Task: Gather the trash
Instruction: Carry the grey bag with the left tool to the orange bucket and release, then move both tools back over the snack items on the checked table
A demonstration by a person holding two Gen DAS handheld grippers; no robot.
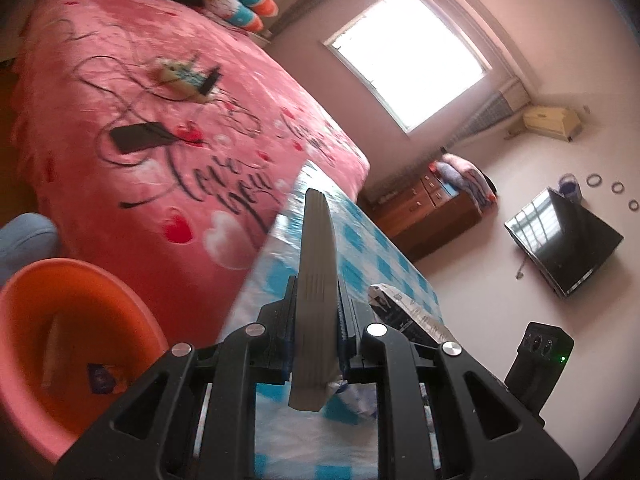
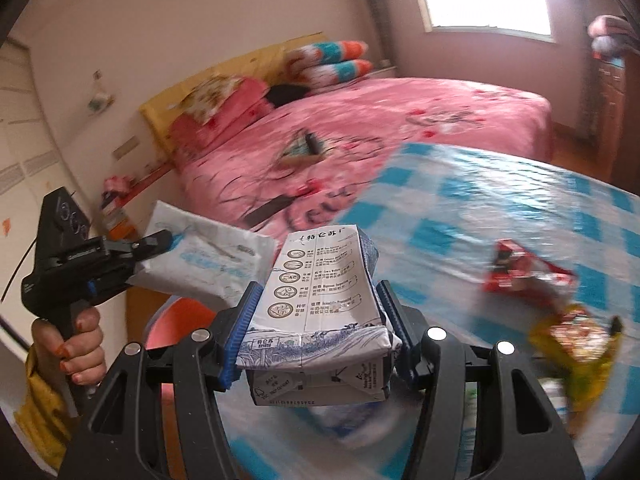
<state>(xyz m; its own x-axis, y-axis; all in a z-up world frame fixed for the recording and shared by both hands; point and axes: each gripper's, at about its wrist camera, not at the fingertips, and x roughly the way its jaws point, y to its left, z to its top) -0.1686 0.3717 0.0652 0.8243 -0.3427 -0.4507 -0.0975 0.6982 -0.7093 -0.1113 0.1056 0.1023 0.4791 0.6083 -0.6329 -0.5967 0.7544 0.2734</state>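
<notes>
- My right gripper (image 2: 316,316), lower centre of the right view, clamps a milk carton (image 2: 320,300) between both pads.
- My left gripper (image 2: 156,246), at mid left there, is closed on a flat white packet (image 2: 208,256).
- Carry both over the orange bin (image 1: 60,320), lower left of the left view, then release 1 at a time.
- 2 wrappers, red (image 2: 516,268) and yellow (image 2: 576,352), remain on the checked table (image 2: 500,200).
- Blur obscures the bin's contents.
</notes>
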